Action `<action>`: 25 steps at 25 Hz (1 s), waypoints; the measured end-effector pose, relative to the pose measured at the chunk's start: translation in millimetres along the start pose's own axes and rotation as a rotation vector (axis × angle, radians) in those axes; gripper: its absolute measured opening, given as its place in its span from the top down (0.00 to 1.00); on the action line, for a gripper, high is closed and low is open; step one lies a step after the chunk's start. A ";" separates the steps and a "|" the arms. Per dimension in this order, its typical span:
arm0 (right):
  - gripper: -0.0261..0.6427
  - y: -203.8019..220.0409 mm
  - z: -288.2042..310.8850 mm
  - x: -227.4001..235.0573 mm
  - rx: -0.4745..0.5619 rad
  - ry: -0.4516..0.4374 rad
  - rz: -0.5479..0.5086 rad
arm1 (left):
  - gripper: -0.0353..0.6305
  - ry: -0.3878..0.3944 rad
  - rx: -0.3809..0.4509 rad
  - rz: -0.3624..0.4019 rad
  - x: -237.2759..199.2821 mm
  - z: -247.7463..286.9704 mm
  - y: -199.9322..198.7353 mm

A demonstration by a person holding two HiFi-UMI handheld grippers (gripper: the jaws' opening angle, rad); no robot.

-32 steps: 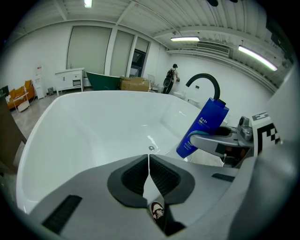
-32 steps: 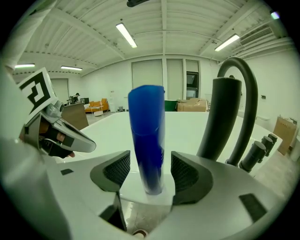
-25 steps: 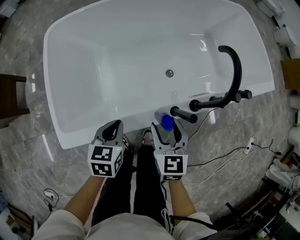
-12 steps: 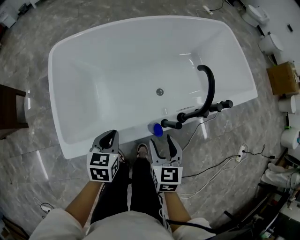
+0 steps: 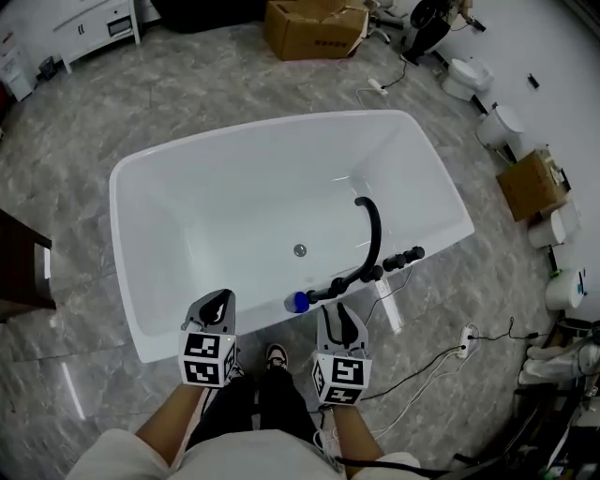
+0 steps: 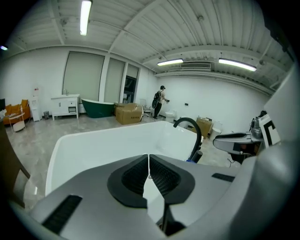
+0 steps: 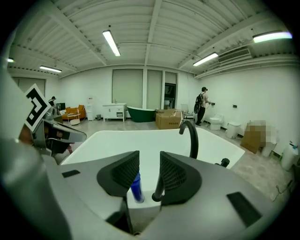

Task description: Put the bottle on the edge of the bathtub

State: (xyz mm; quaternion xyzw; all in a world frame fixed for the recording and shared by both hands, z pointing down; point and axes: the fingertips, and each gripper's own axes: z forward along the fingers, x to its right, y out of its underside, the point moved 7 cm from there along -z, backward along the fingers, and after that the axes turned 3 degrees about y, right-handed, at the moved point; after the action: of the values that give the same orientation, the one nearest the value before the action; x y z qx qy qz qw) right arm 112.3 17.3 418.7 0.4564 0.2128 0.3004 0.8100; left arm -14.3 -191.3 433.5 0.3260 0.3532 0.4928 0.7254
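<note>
A blue bottle [image 5: 298,302] stands upright on the near rim of the white bathtub [image 5: 141,281], just left of the black faucet [image 5: 373,234]. My right gripper [image 5: 339,313] hangs a short way in front of the rim, clear of the bottle. Its jaws are closing with nothing between them. In the right gripper view the bottle [image 7: 136,186] shows beyond the gap of the right gripper [image 7: 149,161], apart from the pads. My left gripper [image 5: 219,300] hovers before the rim further left. In the left gripper view the left gripper [image 6: 149,165] is shut and empty.
White cables [image 5: 441,352] and a power strip [image 5: 466,335] lie on the marble floor at the right. Cardboard boxes [image 5: 314,26] and toilets [image 5: 497,122] stand beyond the tub. A dark cabinet [image 5: 19,272] is at the left. A person stands far off [image 7: 203,105].
My right gripper has drawn back from the bottle, which stays on the rim. Both grippers have moved back from the tub, and the head view now takes in the whole tub from further away.
</note>
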 end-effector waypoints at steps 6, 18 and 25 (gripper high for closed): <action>0.83 -43.0 -23.9 18.7 0.098 0.074 -0.030 | 0.91 0.012 0.129 0.066 -3.6 -11.6 -48.4; 0.91 -108.0 -44.5 64.5 0.261 0.185 0.014 | 0.91 0.005 0.353 0.136 27.3 -45.3 -127.7; 0.92 -120.6 -48.6 91.6 0.294 0.154 0.009 | 0.91 -0.042 0.372 0.133 56.1 -53.6 -130.3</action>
State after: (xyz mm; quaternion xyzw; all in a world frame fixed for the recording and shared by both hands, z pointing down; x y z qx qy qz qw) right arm 184.3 60.9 283.7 0.5465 0.3139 0.3037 0.7146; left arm 19.1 -170.8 286.9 0.4870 0.4006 0.4589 0.6259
